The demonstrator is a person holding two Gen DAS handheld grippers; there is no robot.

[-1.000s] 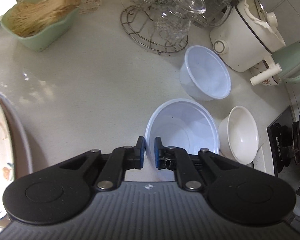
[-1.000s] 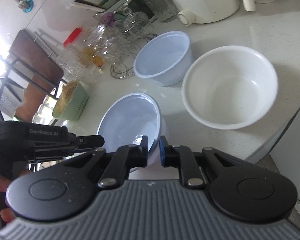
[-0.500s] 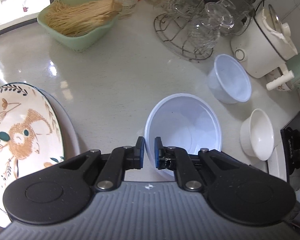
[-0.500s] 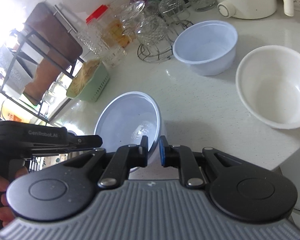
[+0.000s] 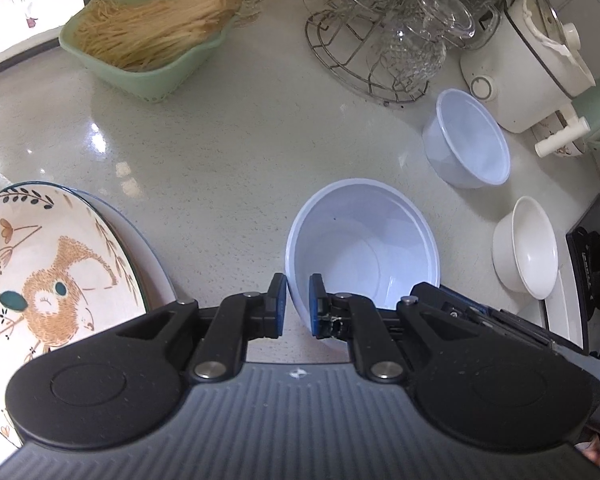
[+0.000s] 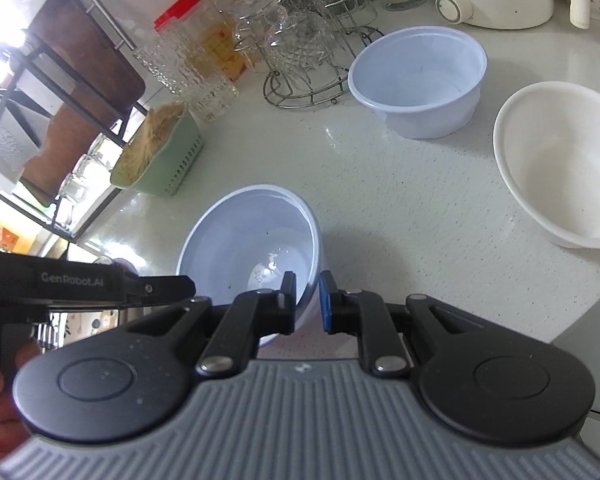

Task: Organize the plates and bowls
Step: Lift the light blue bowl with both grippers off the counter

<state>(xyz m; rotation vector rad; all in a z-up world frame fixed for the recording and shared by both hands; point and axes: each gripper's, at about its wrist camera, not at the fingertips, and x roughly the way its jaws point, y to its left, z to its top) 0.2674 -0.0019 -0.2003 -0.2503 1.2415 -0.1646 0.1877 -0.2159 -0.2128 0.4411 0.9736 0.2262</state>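
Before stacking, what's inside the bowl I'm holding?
The held bowl looks bare inside, with a tiny dark speck. The fingers and rim hide its near wall.

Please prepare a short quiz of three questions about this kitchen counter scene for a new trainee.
1. True or false: both the left tongs and the right tongs are shut on the rim of the same pale blue plastic bowl.
2. Multiple choice: what lies in the light green plastic basket? A) thin pale dried noodles B) spoons C) glass cups
3. Fill in: besides the gripped one, two more empty bowls stand on the speckled white counter: a second pale blue plastic bowl and a plain ____ round bowl.

Key: 1 true; 2 A; 3 white.
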